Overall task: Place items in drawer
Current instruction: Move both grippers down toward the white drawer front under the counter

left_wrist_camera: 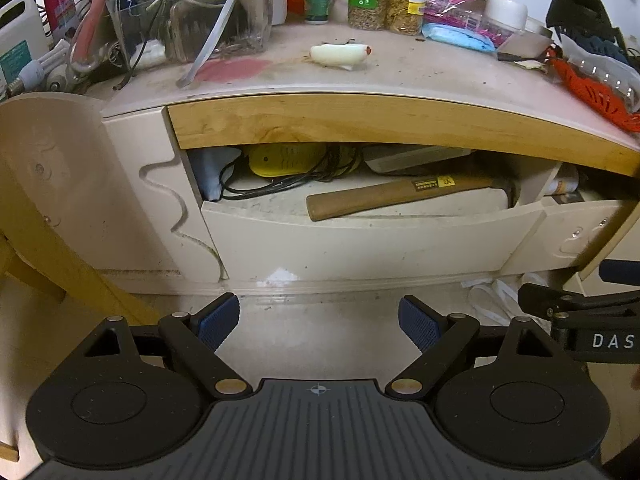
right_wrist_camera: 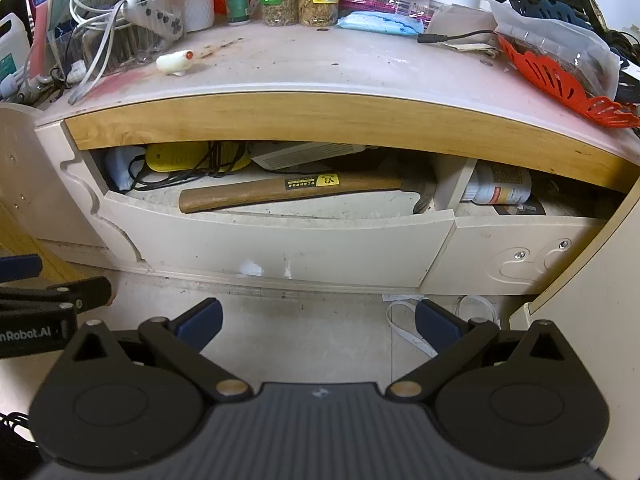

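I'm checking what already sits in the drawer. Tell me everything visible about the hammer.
The hammer lies flat in the open drawer, just behind its front panel, handle to the left, dark metal head to the right against the divider. The handle looks like brown wood, with a black-and-yellow label near the head. A yellow device and black cables sit behind it. Neither gripper touches it.

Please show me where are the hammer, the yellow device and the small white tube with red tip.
hammer (right_wrist_camera: pixel 288 192), right wrist view, middle of wooden handle.
yellow device (left_wrist_camera: pixel 286 159), left wrist view, its top face.
white tube (left_wrist_camera: pixel 340 55), left wrist view, middle of body.
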### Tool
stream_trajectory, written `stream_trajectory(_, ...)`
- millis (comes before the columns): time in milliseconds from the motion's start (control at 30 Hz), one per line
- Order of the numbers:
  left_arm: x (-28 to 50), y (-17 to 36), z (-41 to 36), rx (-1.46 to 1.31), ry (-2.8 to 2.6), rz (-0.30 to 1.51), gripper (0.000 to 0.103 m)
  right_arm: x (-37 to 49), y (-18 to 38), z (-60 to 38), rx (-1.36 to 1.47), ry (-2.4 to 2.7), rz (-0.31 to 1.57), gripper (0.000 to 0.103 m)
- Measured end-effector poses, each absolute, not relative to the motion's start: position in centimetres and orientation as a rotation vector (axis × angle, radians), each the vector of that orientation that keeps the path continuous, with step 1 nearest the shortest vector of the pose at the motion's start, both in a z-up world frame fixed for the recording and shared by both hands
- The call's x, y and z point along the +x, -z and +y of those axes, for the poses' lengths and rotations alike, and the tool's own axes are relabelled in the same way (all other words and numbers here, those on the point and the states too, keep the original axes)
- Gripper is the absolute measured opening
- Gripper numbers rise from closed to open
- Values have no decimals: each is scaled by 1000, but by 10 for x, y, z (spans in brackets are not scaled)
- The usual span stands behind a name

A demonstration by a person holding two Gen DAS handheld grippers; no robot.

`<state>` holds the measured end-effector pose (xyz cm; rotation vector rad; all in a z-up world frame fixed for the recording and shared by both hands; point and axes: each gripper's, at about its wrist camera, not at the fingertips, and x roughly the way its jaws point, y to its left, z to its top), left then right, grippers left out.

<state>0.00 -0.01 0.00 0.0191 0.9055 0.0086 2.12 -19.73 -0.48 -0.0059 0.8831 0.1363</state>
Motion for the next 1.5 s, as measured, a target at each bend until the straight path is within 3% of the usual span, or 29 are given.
stream_trajectory(1500, 3, 3, 1, 20, -27, 917, 88, 21, 5, -201, 8, -129, 890, 103)
